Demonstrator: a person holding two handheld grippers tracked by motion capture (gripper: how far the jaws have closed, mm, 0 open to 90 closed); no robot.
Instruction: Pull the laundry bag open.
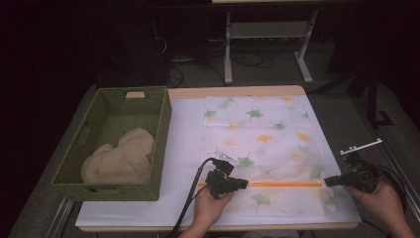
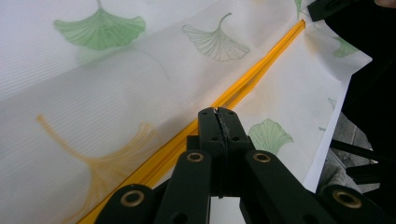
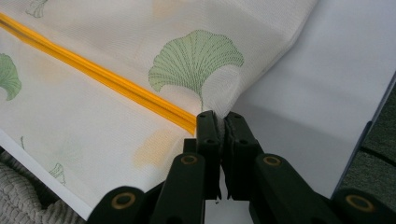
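mesh bag: white, ginkgo-leaf print, orange zipper; both grippers' fingers clamped on zipper line.

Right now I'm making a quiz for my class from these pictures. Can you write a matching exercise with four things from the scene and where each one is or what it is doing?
Things:
1. basket
2. beige cloth
3. left gripper
4. right gripper

Places or states:
A. shut on the right end of the orange zipper
B. lying inside the basket
C. shut on the zipper partway along the mesh bag
D. standing on the left part of the table

Pairs: 1-D, 2-B, 3-C, 4-A
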